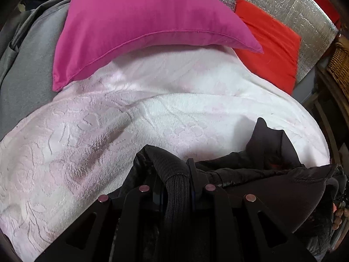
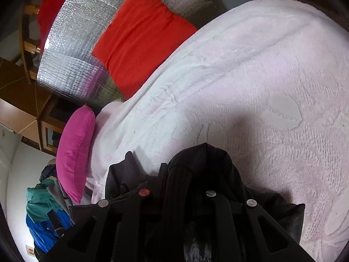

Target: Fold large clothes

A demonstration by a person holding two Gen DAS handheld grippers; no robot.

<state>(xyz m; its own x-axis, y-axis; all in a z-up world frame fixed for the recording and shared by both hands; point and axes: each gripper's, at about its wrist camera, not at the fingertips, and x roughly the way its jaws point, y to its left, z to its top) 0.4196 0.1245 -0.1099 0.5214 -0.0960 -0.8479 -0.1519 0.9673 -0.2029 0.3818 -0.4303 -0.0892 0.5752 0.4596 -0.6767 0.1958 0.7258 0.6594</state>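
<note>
Presently both grippers grip one black jacket [image 1: 272, 179] lying on the bed. Left gripper [image 1: 174, 174]: jaws closed down on a ribbed knit cuff [image 1: 176, 187]. Right gripper [image 2: 178, 174]: jaws likewise pinched on a second ribbed cuff [image 2: 181, 181], dark fabric bunched over it. Jacket sits at the near edge of the white textured bedspread [image 1: 109, 120]. Magenta pillow [image 1: 141, 21] rests at the far edge; red cushion [image 1: 268, 43] beside it, against silver foil sheeting [image 1: 301, 11]. Grey cloth [image 1: 28, 65] at the bed's left edge.
</note>
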